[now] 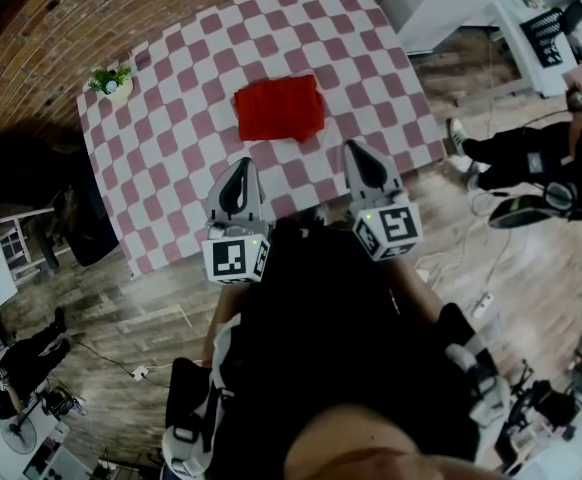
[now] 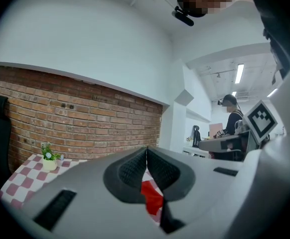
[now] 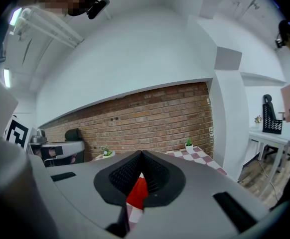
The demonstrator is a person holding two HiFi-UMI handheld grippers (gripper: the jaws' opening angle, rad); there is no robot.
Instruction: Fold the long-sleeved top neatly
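I see L claw (image 1: 242, 168) and R claw (image 1: 358, 150) both pinched shut, empty, over the desk (image 1: 171, 168) front edge. Folded red top (image 1: 279, 108) lies mid-desk, just ahead, between them, untouched; long axis runs left-right.

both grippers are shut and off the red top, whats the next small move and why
Probably no further fold. The red top already lies as a compact rectangle on the checkered table, and the left gripper and right gripper are shut, empty and short of its near edge. I'd simply draw both back, or at most straighten that slightly uneven edge.
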